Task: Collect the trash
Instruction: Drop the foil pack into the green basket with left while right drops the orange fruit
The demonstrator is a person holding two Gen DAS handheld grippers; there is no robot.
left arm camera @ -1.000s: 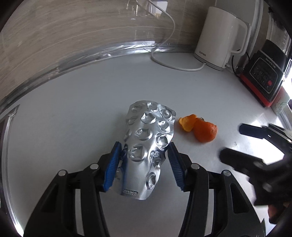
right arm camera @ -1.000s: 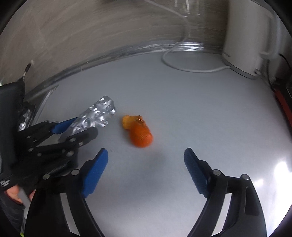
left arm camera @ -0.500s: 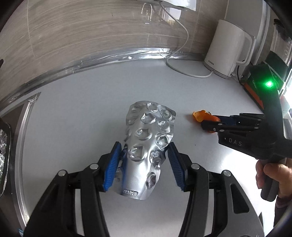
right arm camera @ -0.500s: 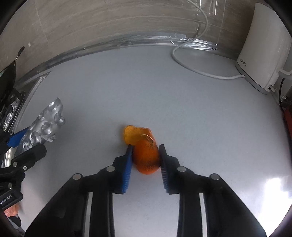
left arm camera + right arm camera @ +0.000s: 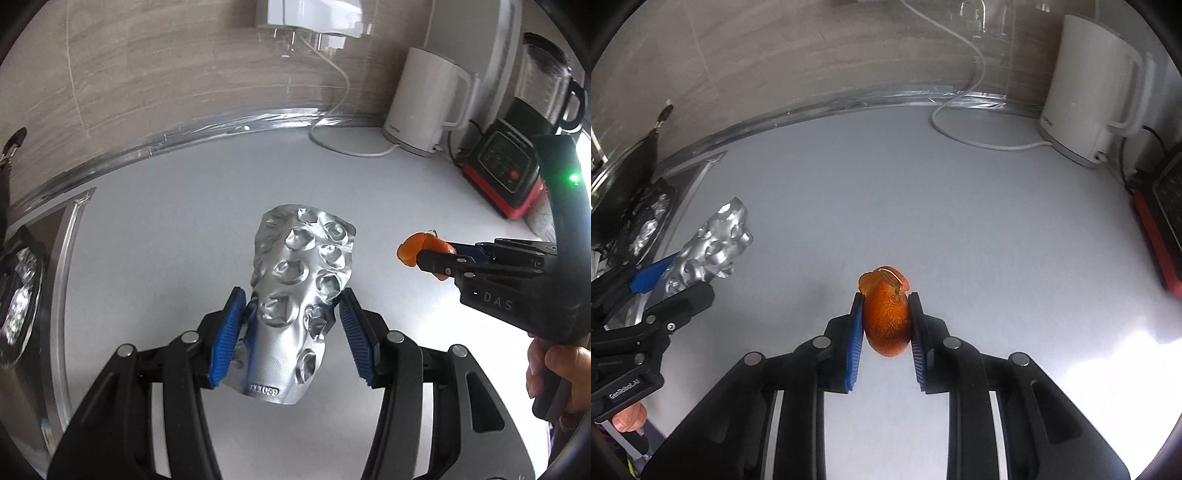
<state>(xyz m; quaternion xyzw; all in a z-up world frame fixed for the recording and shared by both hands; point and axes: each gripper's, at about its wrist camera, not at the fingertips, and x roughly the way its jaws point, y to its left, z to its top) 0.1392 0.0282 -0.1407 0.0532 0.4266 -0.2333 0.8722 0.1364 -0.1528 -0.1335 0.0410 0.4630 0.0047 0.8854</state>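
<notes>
My left gripper (image 5: 291, 314) is shut on a silver blister pack (image 5: 299, 280), empty and dented, held above the white counter (image 5: 192, 221). The pack also shows in the right wrist view (image 5: 713, 243), at the left. My right gripper (image 5: 884, 317) is shut on an orange peel (image 5: 886, 317) and holds it above the counter. In the left wrist view the peel (image 5: 413, 249) sticks out of the right gripper (image 5: 436, 258) at the right.
A white kettle (image 5: 424, 103) with its cable (image 5: 343, 147) stands at the back right, next to a black and red blender (image 5: 513, 162). A dark tray with foil (image 5: 646, 218) lies past the counter's left edge. A tiled wall (image 5: 147, 74) closes the back.
My right gripper closed on the orange peel and lifted it off the counter. My left gripper has risen with the blister pack still in it.
</notes>
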